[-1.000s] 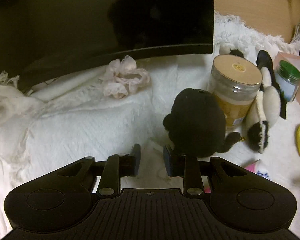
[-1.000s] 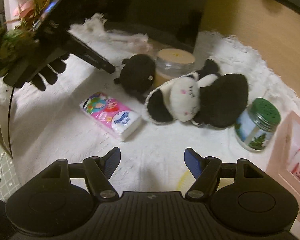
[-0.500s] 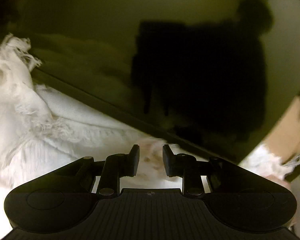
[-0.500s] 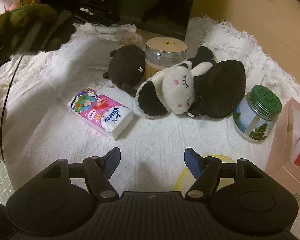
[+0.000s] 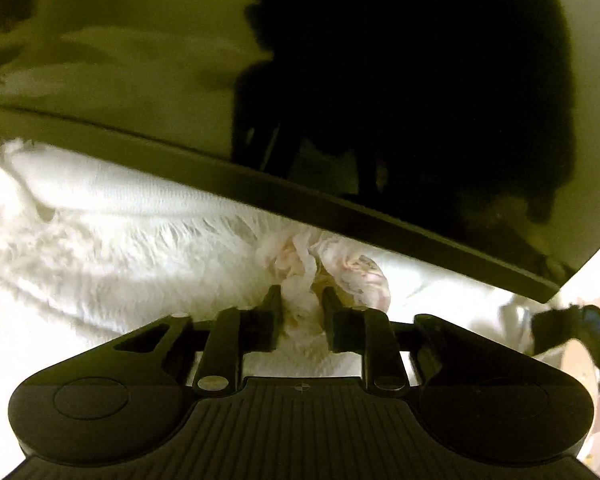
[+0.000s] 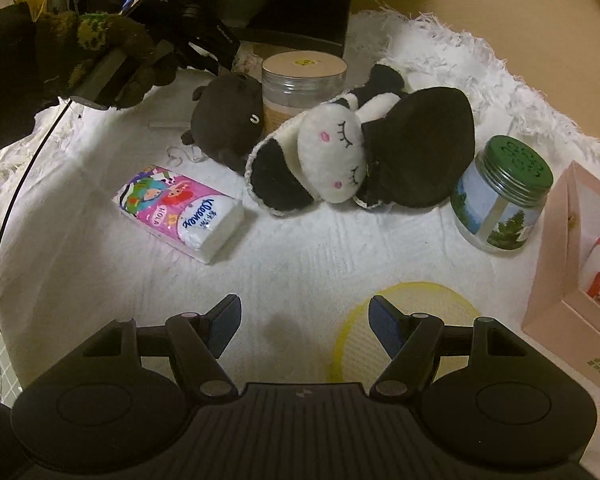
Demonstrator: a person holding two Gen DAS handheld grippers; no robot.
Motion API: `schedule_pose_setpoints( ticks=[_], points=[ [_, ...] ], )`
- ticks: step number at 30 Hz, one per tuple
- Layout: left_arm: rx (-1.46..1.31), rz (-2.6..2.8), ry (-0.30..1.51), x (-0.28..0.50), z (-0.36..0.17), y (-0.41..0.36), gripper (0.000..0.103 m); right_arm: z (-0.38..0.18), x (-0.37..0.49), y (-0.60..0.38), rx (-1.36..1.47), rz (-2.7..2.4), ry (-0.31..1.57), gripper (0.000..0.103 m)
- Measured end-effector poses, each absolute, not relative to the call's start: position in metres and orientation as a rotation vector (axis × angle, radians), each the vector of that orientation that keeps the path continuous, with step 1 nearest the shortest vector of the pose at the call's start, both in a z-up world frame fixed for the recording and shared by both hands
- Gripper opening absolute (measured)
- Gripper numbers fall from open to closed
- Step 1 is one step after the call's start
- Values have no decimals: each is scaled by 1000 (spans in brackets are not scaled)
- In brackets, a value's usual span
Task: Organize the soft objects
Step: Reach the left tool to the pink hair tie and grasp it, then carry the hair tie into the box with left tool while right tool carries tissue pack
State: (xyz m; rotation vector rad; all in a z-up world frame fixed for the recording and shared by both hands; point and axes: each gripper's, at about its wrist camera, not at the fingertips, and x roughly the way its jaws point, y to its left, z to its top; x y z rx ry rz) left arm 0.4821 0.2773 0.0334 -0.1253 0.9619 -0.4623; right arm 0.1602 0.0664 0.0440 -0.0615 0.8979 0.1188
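A crumpled pale pink cloth lies on the white towel just under the monitor's lower edge. My left gripper is narrowly open with its fingers on either side of the cloth's near fold. In the right wrist view my left gripper shows at the far left by the monitor. A black plush and a black-and-white panda plush lie mid-table. My right gripper is open and empty above the towel's front.
A dark monitor overhangs the cloth. A tissue pack, a tan-lidded jar, a green-lidded jar, a yellow disc and a pink box are on the towel.
My left gripper swung left away from the black plush and moved in on the pink cloth below the monitor. My right gripper moved slightly closer to the plush toys, still open.
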Motion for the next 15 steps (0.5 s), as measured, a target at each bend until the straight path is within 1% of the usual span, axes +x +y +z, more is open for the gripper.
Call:
schedule_pose_setpoints(
  ticks=[1,2,3,6,12,15],
  points=[
    [-145,-459,957,479,34,281,15,44,161,67,-61,121,895,71],
    [-175,-456,951,475,36,288,13,45,163,69,-64,124,889,71],
    [-201,-457,943,477,37,292,13,46,164,70,-69,128,884,71],
    [-245,-468,897,449,44,310,11,53,173,80,-109,169,860,71],
    [-350,-467,799,346,75,356,10,60,198,103,-215,367,811,71],
    [-390,-442,792,284,78,371,10,57,214,115,-232,490,808,72]
  ],
)
